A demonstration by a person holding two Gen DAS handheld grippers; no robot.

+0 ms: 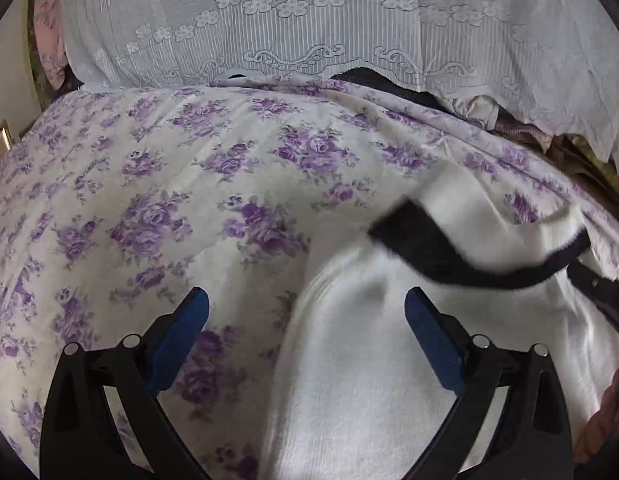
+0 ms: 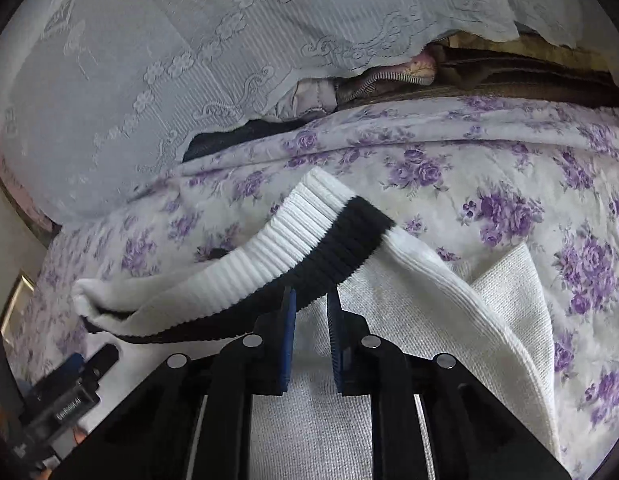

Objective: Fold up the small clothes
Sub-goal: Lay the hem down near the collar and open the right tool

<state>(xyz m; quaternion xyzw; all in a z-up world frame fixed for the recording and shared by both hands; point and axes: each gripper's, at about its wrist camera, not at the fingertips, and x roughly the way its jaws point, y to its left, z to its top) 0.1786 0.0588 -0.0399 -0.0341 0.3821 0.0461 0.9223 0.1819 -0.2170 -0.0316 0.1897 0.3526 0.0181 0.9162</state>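
1. A white knitted garment (image 2: 409, 320) lies on a bed, spread over a bedsheet (image 2: 489, 184) printed with purple roses. Its ribbed hem (image 2: 309, 240), white with a black stripe along it, is lifted off the sheet and curls across the middle of the right wrist view.
2. The right hand-held gripper (image 2: 312, 304) sits at that hem. Its blue-padded fingers stand close together, with a narrow gap between the pads, and the black stripe runs across their tips. Whether the pads actually pinch the fabric cannot be told.
3. The left hand-held gripper (image 1: 307, 304) hovers over the near part of the garment (image 1: 349, 360), its jaws wide apart. One blue pad (image 1: 425, 320) is over the white knit, the other over the flowered sheet; nothing is gripped.
4. In the left wrist view the raised hem (image 1: 449, 248) is blurred, off to the right of the open fingers.
5. At the far edge of the bed, a pale lace cloth (image 1: 309, 20) drapes over a pile of other things, with dark and brown fabrics (image 2: 509, 76) showing under its edge.
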